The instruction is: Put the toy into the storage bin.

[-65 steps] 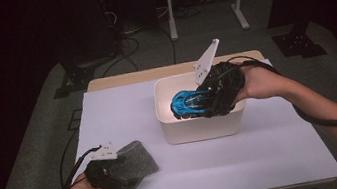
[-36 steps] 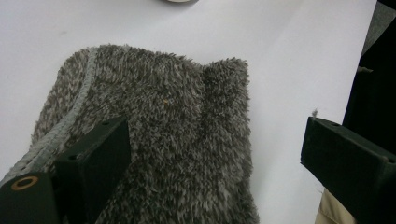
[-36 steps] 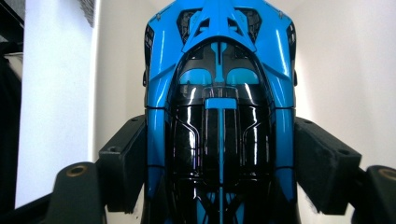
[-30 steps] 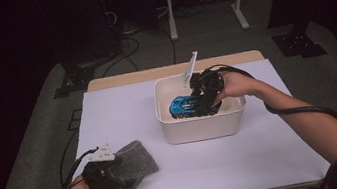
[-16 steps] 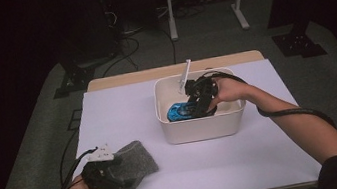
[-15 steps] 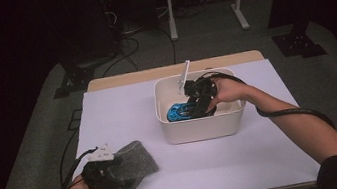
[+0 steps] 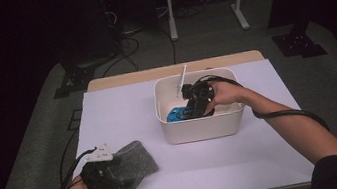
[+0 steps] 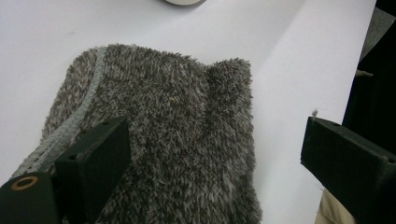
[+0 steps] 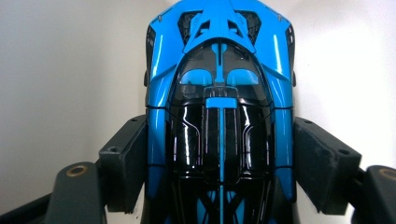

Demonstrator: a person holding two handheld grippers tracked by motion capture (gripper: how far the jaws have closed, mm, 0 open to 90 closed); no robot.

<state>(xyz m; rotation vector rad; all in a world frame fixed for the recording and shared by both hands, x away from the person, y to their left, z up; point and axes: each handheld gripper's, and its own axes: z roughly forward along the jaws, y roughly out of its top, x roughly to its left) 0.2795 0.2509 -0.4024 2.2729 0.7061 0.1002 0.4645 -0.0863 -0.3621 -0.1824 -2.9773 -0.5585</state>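
Right tool (image 7: 193,107) clamps the blue toy car (image 9: 219,116) by its flanks, low inside the white bin (image 7: 202,129); I judge placement nearly done, release left. Left tool (image 8: 210,158) gapes wide over the grey fuzzy cloth (image 8: 163,135) on the tabletop (image 7: 123,111), untouched.

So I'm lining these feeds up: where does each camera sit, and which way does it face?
High view: above the near table edge, looking forward and down on the white bin; both forearms show.
Left gripper view: rides the left claw, looking along open jaws at the grey fuzzy cloth.
Right gripper view: rides the right claw, jaws gripping the blue toy car.
Shared: the high view shows the car, cloth and both claws too.
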